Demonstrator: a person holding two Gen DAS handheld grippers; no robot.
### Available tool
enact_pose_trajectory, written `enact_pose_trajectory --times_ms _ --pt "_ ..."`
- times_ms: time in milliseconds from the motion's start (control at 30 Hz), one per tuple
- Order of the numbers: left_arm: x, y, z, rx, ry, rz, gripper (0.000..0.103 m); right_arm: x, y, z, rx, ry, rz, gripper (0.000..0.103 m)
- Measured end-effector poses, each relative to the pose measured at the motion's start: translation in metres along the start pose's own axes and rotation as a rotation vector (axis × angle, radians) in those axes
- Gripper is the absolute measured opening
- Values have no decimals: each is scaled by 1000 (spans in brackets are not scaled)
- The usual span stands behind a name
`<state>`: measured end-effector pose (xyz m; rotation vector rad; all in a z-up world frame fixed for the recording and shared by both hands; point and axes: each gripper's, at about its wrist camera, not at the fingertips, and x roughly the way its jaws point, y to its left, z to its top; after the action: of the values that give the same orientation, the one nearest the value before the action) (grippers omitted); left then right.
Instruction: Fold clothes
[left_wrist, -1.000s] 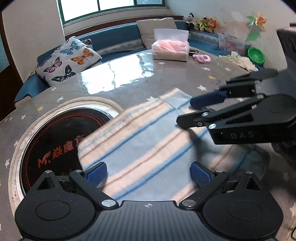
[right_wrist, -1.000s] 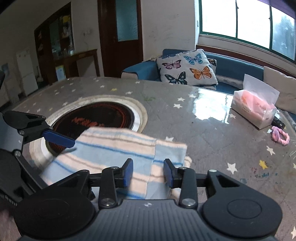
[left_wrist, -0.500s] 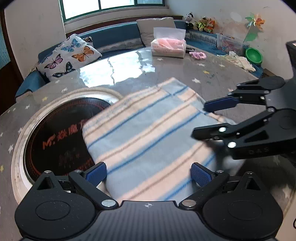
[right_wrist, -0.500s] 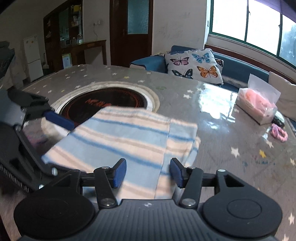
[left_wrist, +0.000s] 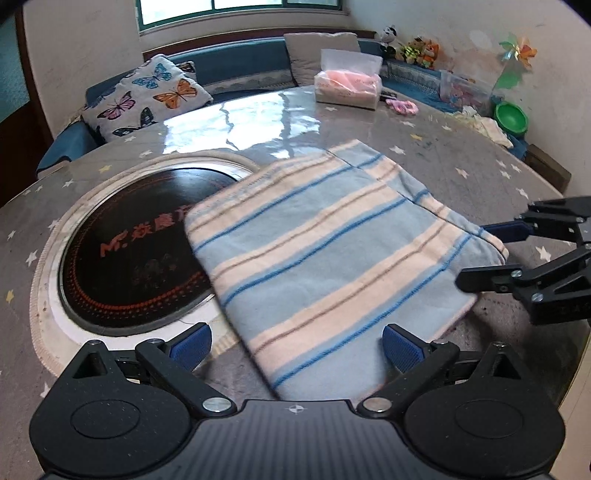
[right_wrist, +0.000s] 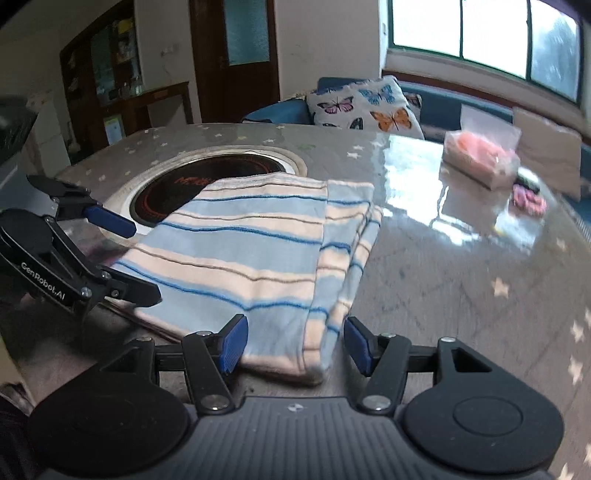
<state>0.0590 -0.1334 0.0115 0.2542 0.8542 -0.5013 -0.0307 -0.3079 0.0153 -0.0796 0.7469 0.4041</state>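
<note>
1. The folded striped garment (left_wrist: 325, 258), centre frame, is soft, matt, slightly fuzzy knit cloth.
2. The table (left_wrist: 369, 129) wears a glossy clear cover over star-printed cloth, mirroring the window at upper centre.
3. The round inset cooktop (left_wrist: 129, 258), at left, looks like smooth dark glass.
4. The left hand-held gripper (left_wrist: 295, 347), bottom, is matt black plastic with ribbed blue pads (left_wrist: 400, 349) and shiny metal screws.

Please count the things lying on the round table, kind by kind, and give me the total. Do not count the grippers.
Striped folded cloth: 1
Tissue box: 1
Pink hair tie: 1
Total: 3
</note>
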Motion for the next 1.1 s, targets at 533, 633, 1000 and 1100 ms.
enact_pose_trajectory --times_ms 533,633,1000,1100 --pt "8 57 17 -252 -3 31 94 51 -46 45 270 -12 -20 52" --pt "14 60 18 -272 4 20 89 59 -48 47 291 -16 -12 47" --pt "24 60 17 -316 24 -46 69 61 -49 44 335 -42 15 18" --pt "24 57 17 -308 21 -68 62 57 -48 40 339 -51 9 15"
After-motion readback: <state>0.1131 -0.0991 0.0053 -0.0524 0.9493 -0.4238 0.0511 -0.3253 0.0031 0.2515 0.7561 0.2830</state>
